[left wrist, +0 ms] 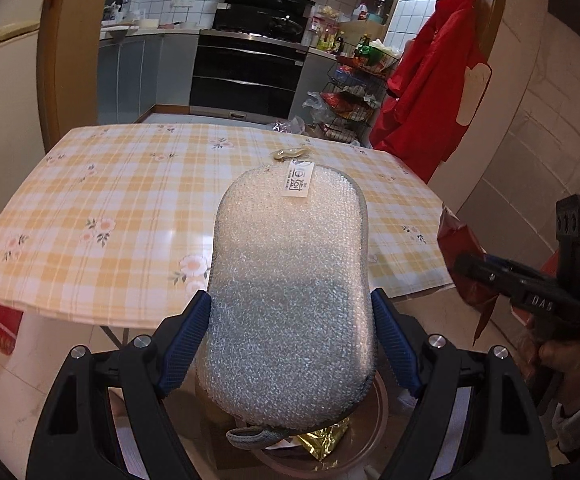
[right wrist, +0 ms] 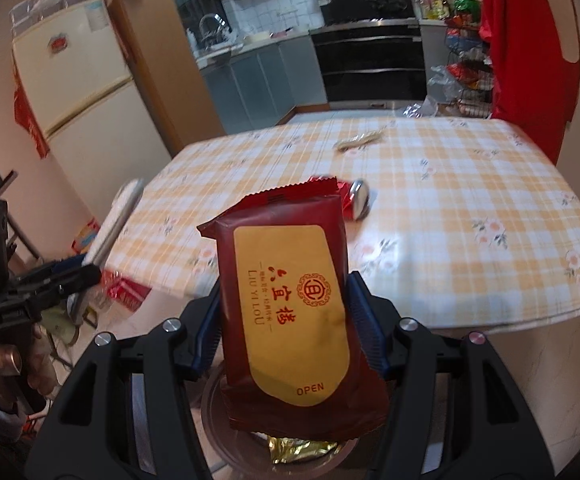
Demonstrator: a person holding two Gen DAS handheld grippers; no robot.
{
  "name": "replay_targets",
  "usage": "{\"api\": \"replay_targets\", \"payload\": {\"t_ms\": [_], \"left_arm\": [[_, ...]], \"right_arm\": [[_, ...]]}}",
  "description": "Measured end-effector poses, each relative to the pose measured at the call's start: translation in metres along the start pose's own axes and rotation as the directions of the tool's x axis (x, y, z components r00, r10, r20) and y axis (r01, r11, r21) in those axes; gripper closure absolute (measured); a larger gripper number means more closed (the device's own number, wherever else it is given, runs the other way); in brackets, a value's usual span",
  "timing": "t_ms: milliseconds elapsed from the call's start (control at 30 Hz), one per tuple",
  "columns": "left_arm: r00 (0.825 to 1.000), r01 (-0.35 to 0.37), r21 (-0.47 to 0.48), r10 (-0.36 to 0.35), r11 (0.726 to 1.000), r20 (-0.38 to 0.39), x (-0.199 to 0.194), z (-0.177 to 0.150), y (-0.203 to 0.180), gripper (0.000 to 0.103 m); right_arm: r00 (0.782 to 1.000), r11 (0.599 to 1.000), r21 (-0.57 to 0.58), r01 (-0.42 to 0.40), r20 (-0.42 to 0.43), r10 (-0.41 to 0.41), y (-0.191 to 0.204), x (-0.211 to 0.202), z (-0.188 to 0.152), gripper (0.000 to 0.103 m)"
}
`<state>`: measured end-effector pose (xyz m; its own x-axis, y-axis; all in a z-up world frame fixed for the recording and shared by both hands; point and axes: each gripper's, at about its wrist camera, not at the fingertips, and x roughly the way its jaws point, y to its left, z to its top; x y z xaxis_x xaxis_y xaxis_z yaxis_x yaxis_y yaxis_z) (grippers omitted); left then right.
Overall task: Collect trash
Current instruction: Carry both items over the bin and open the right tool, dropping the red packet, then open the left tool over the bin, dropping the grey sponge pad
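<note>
- Left gripper (left wrist: 290, 344): blue ribbed jaws clamped on one oval scrub pad (left wrist: 290, 288), silvery mesh weave, white label at far end, grey loop near.
- Right gripper (right wrist: 284, 320): jaws clamped on one dark-red wet-wipe pack (right wrist: 286, 304), glossy film, yellow "OPEN" flap.
- Bin (left wrist: 378, 420) below both, gold foil (right wrist: 302, 450) inside.
- Table (left wrist: 110, 208): yellow plaid floral cloth; one clear wrapper (right wrist: 360, 140) far side, one red wrapper (right wrist: 344, 196) mid.
- Kitchen beyond: black stove (left wrist: 250, 68), fridge (right wrist: 82, 92) left.

Most of the checked tablecloth (right wrist: 470, 208) lies open to approach, obstructed only by a clear wrapper (right wrist: 360, 140) near the far edge and a spoon (right wrist: 359, 199) mid-table.
</note>
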<state>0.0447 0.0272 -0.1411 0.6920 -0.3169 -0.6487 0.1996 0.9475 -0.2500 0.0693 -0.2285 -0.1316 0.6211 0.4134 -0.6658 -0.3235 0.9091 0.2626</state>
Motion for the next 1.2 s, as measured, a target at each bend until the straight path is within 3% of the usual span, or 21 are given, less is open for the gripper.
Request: {"api": "replay_targets", "payload": {"t_ms": [400,633,700,767,867,1200], "left_arm": [[1.000,-0.009,-0.036,0.009,0.999,0.008,-0.014,-0.030,0.014,0.025],[1.000,0.004,-0.025,-0.004,1.000,0.014,-0.017,-0.032,0.009,0.025],[1.000,0.007,-0.020,-0.007,1.000,0.013,-0.017,-0.031,0.007,0.025],[1.000,0.016,-0.009,-0.016,1.000,0.010,-0.016,-0.031,0.005,0.025],[0.999,0.033,0.013,-0.033,0.999,0.000,-0.015,-0.030,-0.001,0.025],[0.995,0.085,0.120,-0.078,0.989,-0.057,-0.004,-0.036,-0.031,0.024]], "right_arm": [[0.998,1.000,-0.023,-0.007,-0.069,0.005,0.023,0.009,-0.040,0.043],[0.996,1.000,-0.017,-0.027,-0.088,0.025,0.024,0.011,-0.043,0.033],[0.997,1.000,-0.015,-0.020,-0.077,0.019,0.024,0.009,-0.041,0.028],[0.998,1.000,-0.009,-0.003,-0.057,0.002,0.022,0.006,-0.039,0.013],[0.999,0.999,0.010,0.046,-0.007,-0.046,0.014,-0.004,-0.033,0.006],[0.984,0.983,0.111,0.149,0.080,-0.158,-0.030,-0.033,-0.018,0.006]]}}
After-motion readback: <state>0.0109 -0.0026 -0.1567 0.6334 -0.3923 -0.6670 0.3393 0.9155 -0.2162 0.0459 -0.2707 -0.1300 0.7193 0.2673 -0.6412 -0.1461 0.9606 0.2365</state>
